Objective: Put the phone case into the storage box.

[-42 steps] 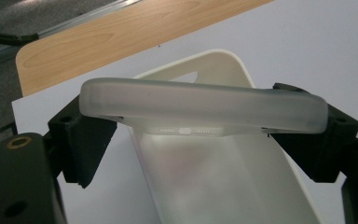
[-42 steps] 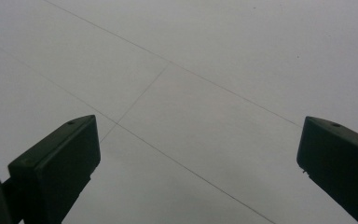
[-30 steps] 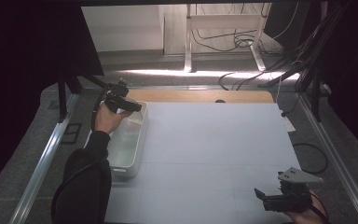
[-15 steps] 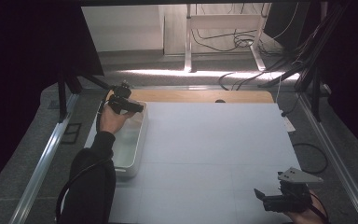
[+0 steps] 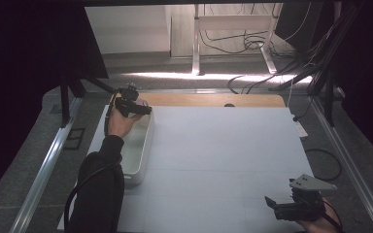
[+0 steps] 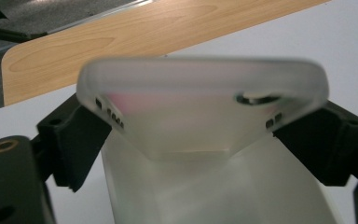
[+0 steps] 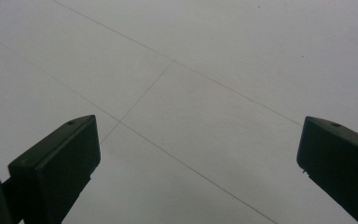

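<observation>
The left gripper (image 5: pixel 145 110) hung over the far end of the white bin (image 5: pixel 143 150) at the table's left edge. Its jaws had just been opening, and a frosted translucent phone case (image 6: pixel 200 107) lay between them, its edges near both pads; contact could not be made out. The right gripper (image 5: pixel 272 204) rested near the white table cover (image 5: pixel 223 145)'s near right corner, jaws wide apart and empty.

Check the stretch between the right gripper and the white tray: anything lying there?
Nothing. In the high view, just bare white table sheet with faint lines runs from the right gripper to the white tray.
</observation>
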